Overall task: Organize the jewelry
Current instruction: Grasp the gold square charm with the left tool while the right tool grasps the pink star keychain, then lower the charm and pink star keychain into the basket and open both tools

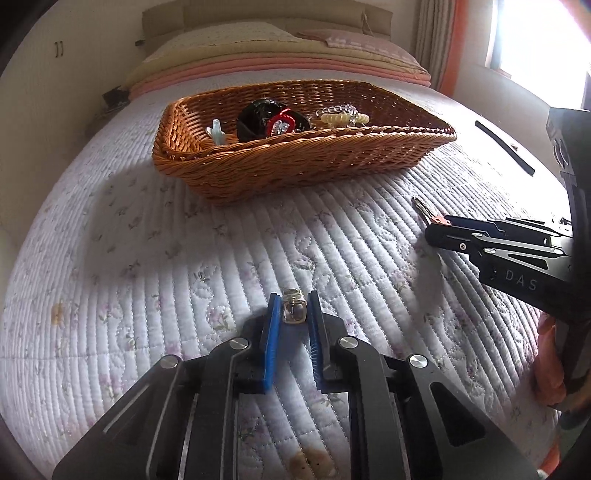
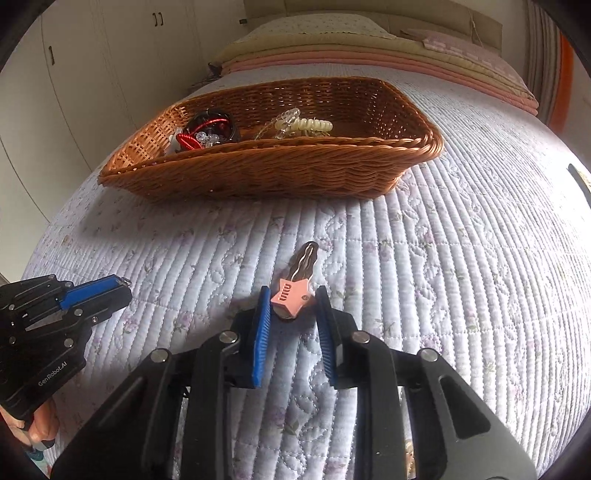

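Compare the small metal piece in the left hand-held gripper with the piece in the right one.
The gold ring is small, squarish and all metal; the hair clip is longer, with a pink star on a wavy metal blade. The ring sits between the pads; the clip's blade sticks out past them. Both lie on the quilt.

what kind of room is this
Most likely a bedroom. The work surface is a bed with a quilted floral bedspread, folded blankets are stacked at its far end, and cupboard doors line the wall beside it.

A home bedroom: quilted bed (image 1: 147, 236), stacked pillows (image 1: 280, 55) (pink and cream), wardrobe doors (image 2: 92, 55), curtained window (image 1: 532, 33)
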`<state>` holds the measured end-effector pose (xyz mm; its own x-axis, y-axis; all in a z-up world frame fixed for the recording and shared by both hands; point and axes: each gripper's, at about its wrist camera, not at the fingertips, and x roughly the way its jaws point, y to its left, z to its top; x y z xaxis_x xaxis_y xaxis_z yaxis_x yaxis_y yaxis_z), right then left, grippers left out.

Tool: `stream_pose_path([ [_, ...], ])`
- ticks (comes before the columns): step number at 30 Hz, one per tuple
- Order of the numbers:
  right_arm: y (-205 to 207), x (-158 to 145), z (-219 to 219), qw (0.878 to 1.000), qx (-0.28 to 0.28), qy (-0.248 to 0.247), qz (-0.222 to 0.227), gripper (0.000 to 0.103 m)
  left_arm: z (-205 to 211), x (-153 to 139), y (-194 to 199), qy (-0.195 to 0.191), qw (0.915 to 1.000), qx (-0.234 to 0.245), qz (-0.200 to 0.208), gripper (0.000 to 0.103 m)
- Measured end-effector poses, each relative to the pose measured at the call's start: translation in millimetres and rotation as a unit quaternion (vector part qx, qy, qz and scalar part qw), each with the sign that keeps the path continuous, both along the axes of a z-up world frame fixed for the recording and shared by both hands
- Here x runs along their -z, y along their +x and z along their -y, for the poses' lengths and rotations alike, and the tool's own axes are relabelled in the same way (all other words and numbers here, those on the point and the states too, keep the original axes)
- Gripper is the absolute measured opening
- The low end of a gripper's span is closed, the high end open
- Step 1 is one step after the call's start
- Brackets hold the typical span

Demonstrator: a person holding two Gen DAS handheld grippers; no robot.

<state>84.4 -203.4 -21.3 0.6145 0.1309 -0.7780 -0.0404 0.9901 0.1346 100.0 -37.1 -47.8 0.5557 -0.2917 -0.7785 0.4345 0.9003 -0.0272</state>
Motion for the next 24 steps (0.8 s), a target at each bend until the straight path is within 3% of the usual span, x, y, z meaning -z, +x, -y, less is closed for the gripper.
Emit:
stream_pose_path([
  [5, -2.0, 0.0, 8.0, 1.0, 0.001, 0.031, -0.003, 0.022, 2.2, 1.0, 0.9, 0.001, 1.0, 0.0, 0.0, 0.013],
  [9, -1.4, -0.3, 12.6, 0.999, 0.004, 0.053, -0.008, 0.022, 1.7, 1.6, 0.4, -0.007, 1.0, 0.002, -0.001, 0.02],
  [14, 2.9, -2.1, 8.0, 0.999, 0.007, 0.045, -0.017, 0.025, 5.4, 2.3, -2.4, 0.0, 1.0, 0.008, 0.005, 0.025],
  [17, 3.1, -2.8, 3.7, 0.999, 0.011, 0.031, -0.015, 0.025, 7.2, 3.1, -2.7, 0.007, 0.9999, 0.007, 0.009, 0.024],
  [20, 0.4, -4.8, -1.5, 1.0, 0.014, 0.012, -0.007, 0.021, 7.9, 2.9, -3.4, 0.017, 0.9997, -0.004, 0.017, 0.013],
  [24, -8.5, -10.3, -6.4, 1.0, 0.004, 0.001, 0.012, 0.021, 9.9, 0.5, -7.3, 0.027, 0.9991, -0.005, 0.031, 0.013],
])
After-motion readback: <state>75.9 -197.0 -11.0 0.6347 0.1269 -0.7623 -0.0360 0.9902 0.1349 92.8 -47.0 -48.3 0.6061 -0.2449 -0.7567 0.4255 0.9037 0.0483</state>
